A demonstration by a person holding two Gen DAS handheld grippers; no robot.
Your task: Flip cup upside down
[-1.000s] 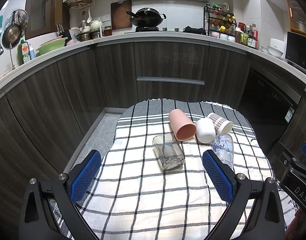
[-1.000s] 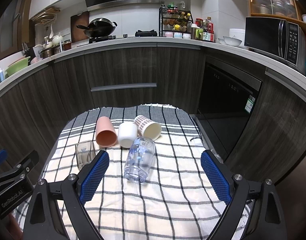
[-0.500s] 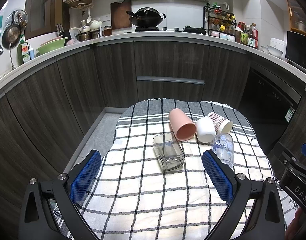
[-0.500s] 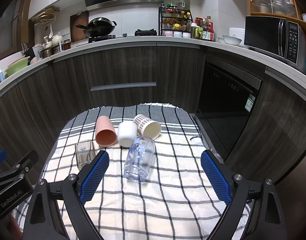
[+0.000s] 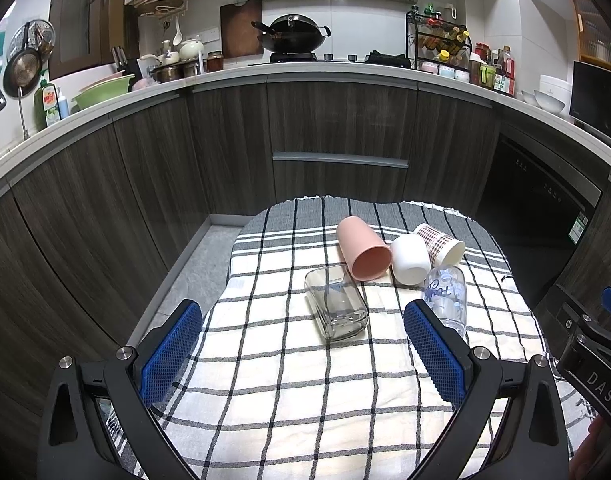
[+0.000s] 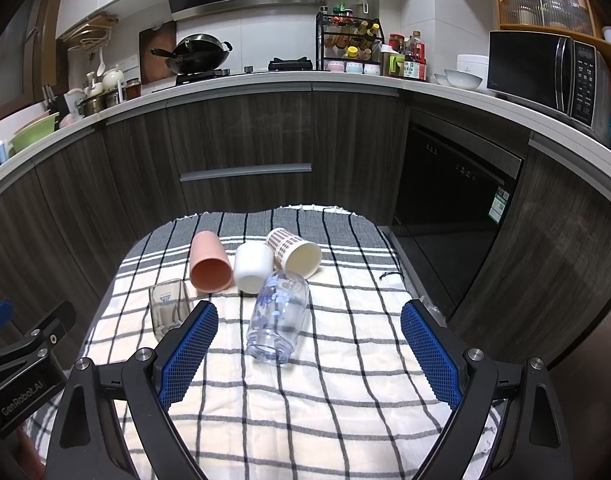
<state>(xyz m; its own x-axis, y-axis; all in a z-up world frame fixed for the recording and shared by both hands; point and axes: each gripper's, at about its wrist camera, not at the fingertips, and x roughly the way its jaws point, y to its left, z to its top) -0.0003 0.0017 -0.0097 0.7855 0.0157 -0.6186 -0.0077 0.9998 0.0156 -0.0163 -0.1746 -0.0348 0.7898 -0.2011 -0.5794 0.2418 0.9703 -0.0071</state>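
Observation:
Several cups lie on their sides on a checked cloth (image 5: 289, 392): a pink cup (image 5: 363, 254) (image 6: 209, 262), a white cup (image 5: 409, 260) (image 6: 252, 266), a patterned paper cup (image 5: 441, 244) (image 6: 293, 252), a square clear glass (image 5: 336, 307) (image 6: 168, 308) and a clear glass with blue print (image 5: 445, 294) (image 6: 278, 316). My left gripper (image 5: 303, 350) is open and empty, just short of the square glass. My right gripper (image 6: 307, 350) is open and empty, with the printed glass between its fingers' lines, a little ahead.
The cloth-covered table (image 6: 345, 240) stands before dark kitchen cabinets (image 5: 337, 132). A dishwasher front (image 6: 449, 184) is to the right. The counter above holds a wok (image 5: 291, 36), a spice rack (image 6: 349, 44) and a microwave (image 6: 545, 72). Floor (image 5: 185, 280) shows left of the table.

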